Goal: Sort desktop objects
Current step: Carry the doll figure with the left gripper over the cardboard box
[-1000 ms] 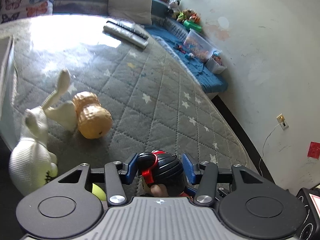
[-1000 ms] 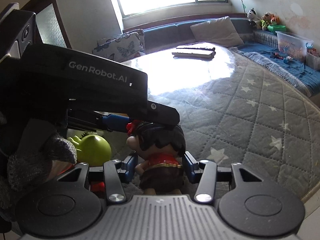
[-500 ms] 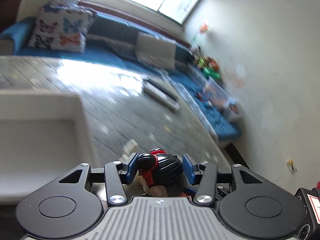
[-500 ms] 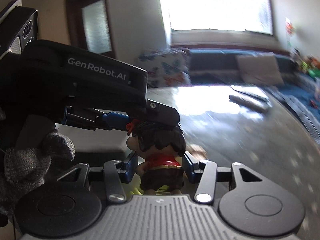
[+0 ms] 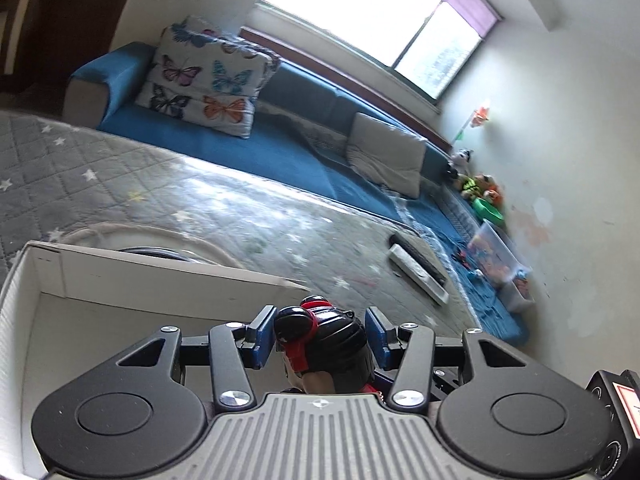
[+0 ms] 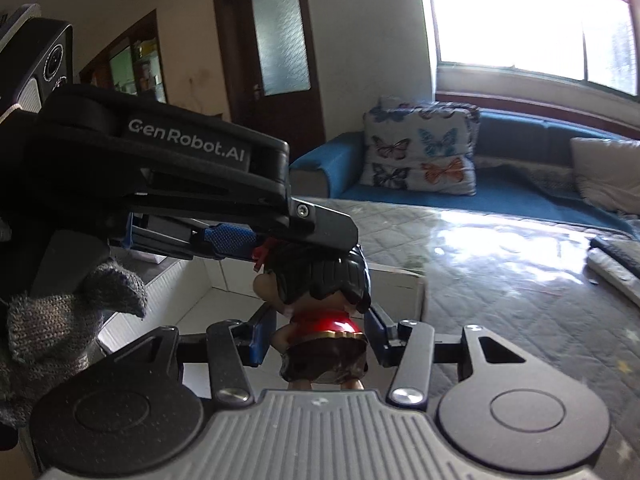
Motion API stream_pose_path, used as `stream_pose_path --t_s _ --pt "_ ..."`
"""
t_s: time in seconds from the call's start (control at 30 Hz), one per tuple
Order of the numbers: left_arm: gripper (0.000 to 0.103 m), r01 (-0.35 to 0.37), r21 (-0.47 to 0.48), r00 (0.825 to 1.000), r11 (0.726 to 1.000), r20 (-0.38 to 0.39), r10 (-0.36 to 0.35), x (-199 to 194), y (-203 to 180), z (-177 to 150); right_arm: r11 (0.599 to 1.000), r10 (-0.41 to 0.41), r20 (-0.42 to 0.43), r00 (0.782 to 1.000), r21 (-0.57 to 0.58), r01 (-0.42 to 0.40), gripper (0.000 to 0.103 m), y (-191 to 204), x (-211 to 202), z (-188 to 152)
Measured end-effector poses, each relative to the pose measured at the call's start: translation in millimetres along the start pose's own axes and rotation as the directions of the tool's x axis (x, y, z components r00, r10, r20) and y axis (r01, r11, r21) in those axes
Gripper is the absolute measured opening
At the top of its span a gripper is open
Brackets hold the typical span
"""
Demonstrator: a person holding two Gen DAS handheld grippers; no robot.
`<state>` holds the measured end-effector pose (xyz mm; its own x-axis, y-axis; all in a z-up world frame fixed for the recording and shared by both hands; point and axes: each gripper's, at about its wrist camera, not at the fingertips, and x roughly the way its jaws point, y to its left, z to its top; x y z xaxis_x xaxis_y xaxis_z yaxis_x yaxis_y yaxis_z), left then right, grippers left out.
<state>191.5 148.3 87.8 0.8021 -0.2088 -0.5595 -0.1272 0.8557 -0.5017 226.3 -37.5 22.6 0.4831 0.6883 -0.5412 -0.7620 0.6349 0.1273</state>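
Note:
A small doll figurine [image 6: 320, 316] with black hair, a red bow and a red top is held by both grippers. My left gripper [image 5: 320, 336] is shut on its head [image 5: 324, 344]. My right gripper [image 6: 320, 338] is shut on its body, and the left gripper [image 6: 264, 236] reaches in from the left over the head. The figurine hangs above the near corner of an open white cardboard box [image 5: 100, 308], also in the right wrist view [image 6: 224, 280].
The box stands on a grey quilted star mat [image 5: 240, 208]. A remote and a long flat box [image 5: 420, 268] lie on the mat to the right. A blue sofa with a butterfly cushion [image 5: 208, 80] runs along the far wall. Toy bins [image 5: 492, 256] stand at the right.
Both grippers have lifted the figurine and swung left, from above the mat with the plush toys to above the white box. The views tilted up toward the sofa and window.

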Motion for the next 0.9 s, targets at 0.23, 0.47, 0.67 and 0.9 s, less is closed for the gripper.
stream_pose_path --t_s 0.23,0.47,0.67,0.9 --pt "0.051 -0.004 -0.060 0.999 0.998 -0.048 0.001 30 30 -1 1.000 -0.004 -0.079 0.997 -0.014 0.003 0.049 -4 36 7" --pt "0.051 -0.015 -0.084 0.996 0.996 -0.094 0.007 61 49 -3 1.000 -0.014 -0.167 0.986 0.006 0.016 0.049 -18 81 9" --pt "0.051 0.004 -0.127 0.993 0.992 -0.119 -0.019 76 65 -6 0.998 -0.065 -0.210 0.975 -0.037 0.059 0.049 -9 83 -4" --pt "0.051 0.012 -0.139 0.991 0.990 -0.127 -0.030 78 72 -8 0.989 -0.128 -0.260 0.957 -0.100 0.105 0.049 2 90 -1"
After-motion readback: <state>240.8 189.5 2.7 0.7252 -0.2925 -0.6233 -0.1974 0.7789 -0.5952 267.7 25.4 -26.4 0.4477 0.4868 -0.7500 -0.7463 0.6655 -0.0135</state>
